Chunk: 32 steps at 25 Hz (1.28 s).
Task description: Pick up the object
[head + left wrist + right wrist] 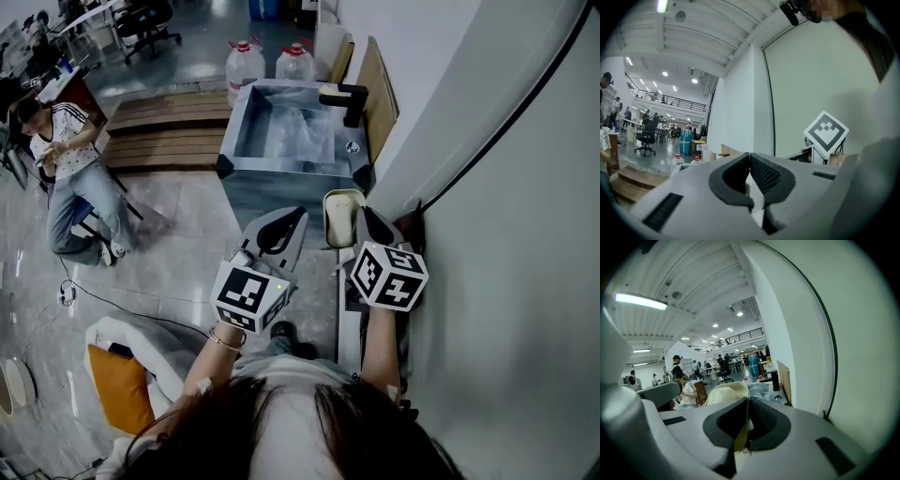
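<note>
A cream plastic dish [340, 214] with rounded corners is held up on edge in front of me, just short of the metal tub. My right gripper [362, 217] is shut on its rim; in the right gripper view the dish [723, 398] rises between the dark pads, with my right gripper [747, 404] clamped on its edge. My left gripper [296, 217] hangs just left of the dish, apart from it. In the left gripper view my left gripper [750, 158] has its pads meeting with nothing between them.
A metal tub [236, 122] with a black tap [345, 99] stands ahead. Two water bottles [246, 64] and a wooden board [377, 86] sit behind it. A white wall [506, 234] runs close on the right. A seated person [67, 169] is at left, and an orange cushion [118, 386] is near my feet.
</note>
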Tool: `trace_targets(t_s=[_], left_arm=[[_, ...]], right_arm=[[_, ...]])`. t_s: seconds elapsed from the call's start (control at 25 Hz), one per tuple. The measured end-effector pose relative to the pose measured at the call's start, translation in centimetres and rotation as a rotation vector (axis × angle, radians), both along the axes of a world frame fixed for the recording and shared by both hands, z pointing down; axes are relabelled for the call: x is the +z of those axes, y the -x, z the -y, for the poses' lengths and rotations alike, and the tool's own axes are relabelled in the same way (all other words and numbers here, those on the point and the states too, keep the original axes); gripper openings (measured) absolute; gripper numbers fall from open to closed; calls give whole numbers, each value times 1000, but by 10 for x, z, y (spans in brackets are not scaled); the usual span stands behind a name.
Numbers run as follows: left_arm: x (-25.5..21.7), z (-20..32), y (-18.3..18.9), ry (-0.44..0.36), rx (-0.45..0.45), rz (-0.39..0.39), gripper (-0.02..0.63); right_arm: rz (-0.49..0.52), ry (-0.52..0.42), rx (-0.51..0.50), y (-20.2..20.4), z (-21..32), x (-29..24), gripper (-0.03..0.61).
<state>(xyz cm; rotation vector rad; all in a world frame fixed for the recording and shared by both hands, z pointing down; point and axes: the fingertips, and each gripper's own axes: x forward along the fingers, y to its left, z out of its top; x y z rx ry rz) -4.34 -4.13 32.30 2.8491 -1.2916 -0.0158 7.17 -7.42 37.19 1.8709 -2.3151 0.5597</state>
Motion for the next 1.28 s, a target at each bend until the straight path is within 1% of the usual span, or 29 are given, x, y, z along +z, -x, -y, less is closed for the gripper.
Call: trace_targets(t_s=[0.44, 0.64, 1.28], left_arm=[[-1, -47, -21, -8, -16, 13, 9], [-3, -63, -30, -8, -32, 1, 9], [1, -93, -46, -9, -60, 5, 9]], right_arm=[[9, -29, -13, -21, -52, -12, 34], [12, -43, -22, -30, -70, -17, 34], [15, -60, -39, -49, -103, -21, 34]])
